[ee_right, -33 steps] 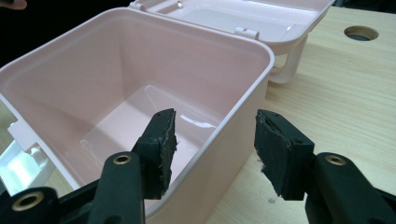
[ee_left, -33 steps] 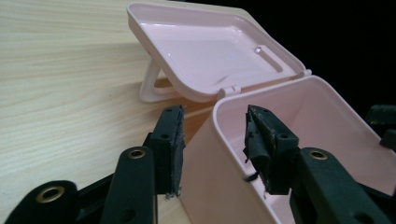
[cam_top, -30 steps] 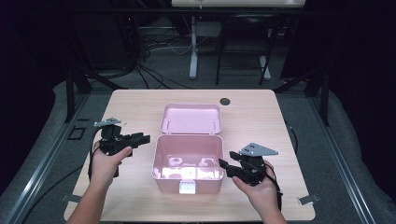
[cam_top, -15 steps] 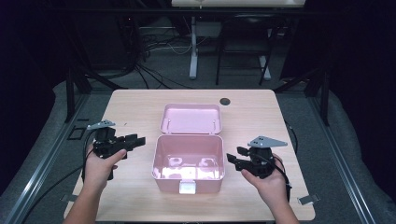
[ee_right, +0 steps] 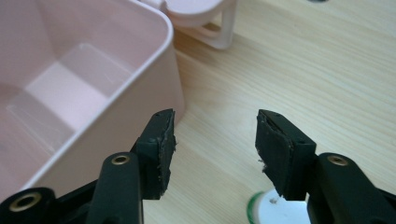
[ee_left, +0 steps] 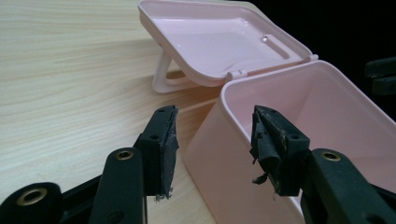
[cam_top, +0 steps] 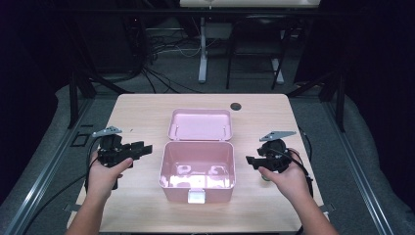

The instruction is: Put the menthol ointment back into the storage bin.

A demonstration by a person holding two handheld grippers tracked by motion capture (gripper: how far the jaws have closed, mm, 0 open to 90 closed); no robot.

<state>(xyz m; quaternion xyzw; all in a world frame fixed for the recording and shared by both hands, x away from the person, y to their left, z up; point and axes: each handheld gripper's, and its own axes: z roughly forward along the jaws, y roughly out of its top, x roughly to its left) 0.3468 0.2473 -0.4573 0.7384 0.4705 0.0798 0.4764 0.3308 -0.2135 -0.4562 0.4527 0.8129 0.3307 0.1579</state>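
The white, green-rimmed object lies on the tabletop right of the pink box — directly under the right gripper, whose jaws have just been opening on nothing. Left of the box, the left gripper also gapes empty, jaws pointing at its wall. Beyond, the lid lies flung back — nothing blocks.

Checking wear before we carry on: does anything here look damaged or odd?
Yes. The pads on the left claw are frayed, with torn shreds hanging from their edges; the right claw has ragged pad edges too. The pink box sits square with its lid open, undamaged.
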